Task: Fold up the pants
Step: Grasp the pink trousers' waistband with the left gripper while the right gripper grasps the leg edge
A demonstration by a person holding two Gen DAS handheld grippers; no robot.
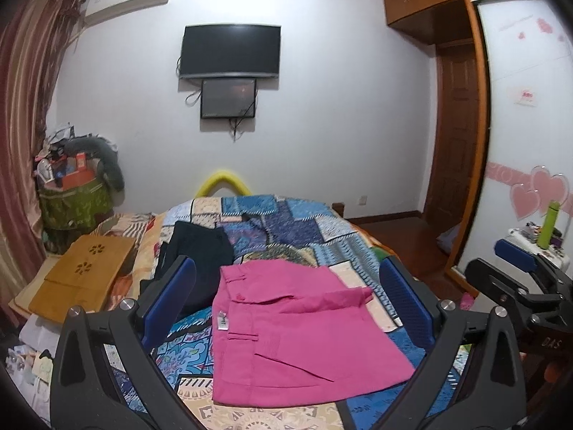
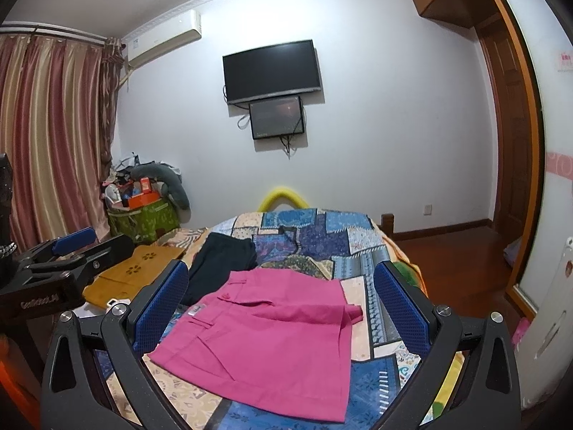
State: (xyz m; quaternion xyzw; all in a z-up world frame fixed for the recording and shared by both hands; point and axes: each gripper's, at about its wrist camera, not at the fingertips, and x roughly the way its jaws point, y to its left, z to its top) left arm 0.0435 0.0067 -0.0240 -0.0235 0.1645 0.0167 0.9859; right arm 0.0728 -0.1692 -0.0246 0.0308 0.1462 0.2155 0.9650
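Note:
Pink pants (image 1: 286, 337) lie folded into a compact rectangle on the patchwork bedspread (image 1: 286, 222), waistband to the left, one leg end flipped up at the right. They also show in the right wrist view (image 2: 272, 340). My left gripper (image 1: 286, 304) is open and empty, held above the pants. My right gripper (image 2: 283, 308) is open and empty, also above them. The right gripper shows at the right edge of the left wrist view (image 1: 519, 279); the left gripper shows at the left edge of the right wrist view (image 2: 71, 254).
Dark folded pants (image 1: 200, 251) lie behind the pink ones on the bed. A wooden lap tray (image 1: 78, 279) sits at the bed's left. A green basket of clutter (image 1: 75, 197) stands by the curtain. A nightstand with a green bottle (image 1: 549, 225) is at the right.

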